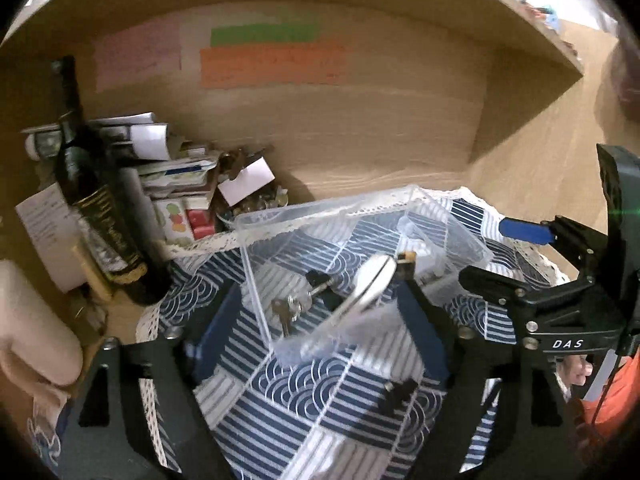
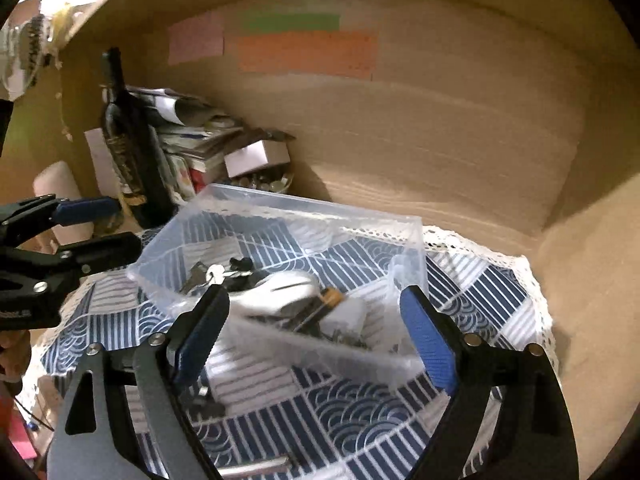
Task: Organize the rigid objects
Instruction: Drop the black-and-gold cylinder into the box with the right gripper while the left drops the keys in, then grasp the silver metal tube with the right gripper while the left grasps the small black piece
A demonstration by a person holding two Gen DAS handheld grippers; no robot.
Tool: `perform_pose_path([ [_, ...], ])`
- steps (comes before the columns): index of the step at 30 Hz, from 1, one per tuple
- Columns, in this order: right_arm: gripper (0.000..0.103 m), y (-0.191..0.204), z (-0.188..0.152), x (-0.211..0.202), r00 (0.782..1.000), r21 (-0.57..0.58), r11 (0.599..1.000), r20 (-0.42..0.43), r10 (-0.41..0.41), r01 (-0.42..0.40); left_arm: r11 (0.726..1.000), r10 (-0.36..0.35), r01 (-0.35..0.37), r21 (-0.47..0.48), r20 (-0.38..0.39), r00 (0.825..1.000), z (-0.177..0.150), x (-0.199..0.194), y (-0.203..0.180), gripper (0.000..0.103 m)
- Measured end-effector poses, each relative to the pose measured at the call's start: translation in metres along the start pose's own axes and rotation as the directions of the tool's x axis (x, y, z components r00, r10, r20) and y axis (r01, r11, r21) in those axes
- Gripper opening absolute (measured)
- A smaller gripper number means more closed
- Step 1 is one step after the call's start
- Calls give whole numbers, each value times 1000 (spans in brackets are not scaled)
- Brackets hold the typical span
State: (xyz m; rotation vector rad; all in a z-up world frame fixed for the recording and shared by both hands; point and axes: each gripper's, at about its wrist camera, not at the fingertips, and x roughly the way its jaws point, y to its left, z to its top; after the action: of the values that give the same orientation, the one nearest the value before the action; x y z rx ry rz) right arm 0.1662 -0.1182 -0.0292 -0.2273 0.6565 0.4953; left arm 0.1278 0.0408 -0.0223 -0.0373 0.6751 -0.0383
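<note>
Clear plastic bin (image 2: 280, 220) sits on the blue patterned cloth (image 2: 360, 420) covering the bench, toward the back edge, near the wood back panel. Inside it: keys (image 1: 288, 308), a white oval mouse-like object (image 2: 280, 292), a battery (image 2: 324, 300), plus small bits too blurred to name.

Left hand-held gripper (image 1: 320, 320) has its jaws spread wide, straddling the near corner of the bin, gripping nothing. Right hand-held gripper (image 2: 316, 344) is also spread wide, blue pads on either side of the bin's near wall, nothing held. Cannot tell if either pad touches the plastic.

Orientation: the white oval object's long axis runs diagonally, near-left to far-right in the left wrist view, tipped up on edge against the other contents. The battery lies diagonally beside it, touching or nearly so. The keys' long axis points roughly toward the bin's near wall. The bin itself sits skewed to the bench edges, one corner toward the grippers.

Risks, judged: the thin bin wall could flex or slide on the loose cloth if a jaw pushes it, and the cloth may bunch. The tipped white object could topple onto the keys. A dark bottle (image 1: 92, 200) and a paper stack (image 1: 160, 160) stand at the back-left corner; a sideways shove of the bin could knock the bottle over.
</note>
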Motion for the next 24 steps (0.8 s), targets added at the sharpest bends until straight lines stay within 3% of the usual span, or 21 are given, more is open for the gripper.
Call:
perform_pose_path([
  [5,88,8,-32,-5,999,37,999,-50,5,-3,1000,2,-2,9,-26,1000,-28,-11,-3,89],
  [13,88,36,-94,2,984,71,997,-175,30,-17,1000,-16,17,6,-150,989,-80,3,-3,89],
  [19,85,48,-109,13,975,94,995,-215,63,-44,999,-44,41,-16,-212,976,-103,13,-6,88],
  [24,49,53,-114,15,978,37,999,-209,29,-21,997,-79,78,-13,-259,963,-103,27,-16,72],
])
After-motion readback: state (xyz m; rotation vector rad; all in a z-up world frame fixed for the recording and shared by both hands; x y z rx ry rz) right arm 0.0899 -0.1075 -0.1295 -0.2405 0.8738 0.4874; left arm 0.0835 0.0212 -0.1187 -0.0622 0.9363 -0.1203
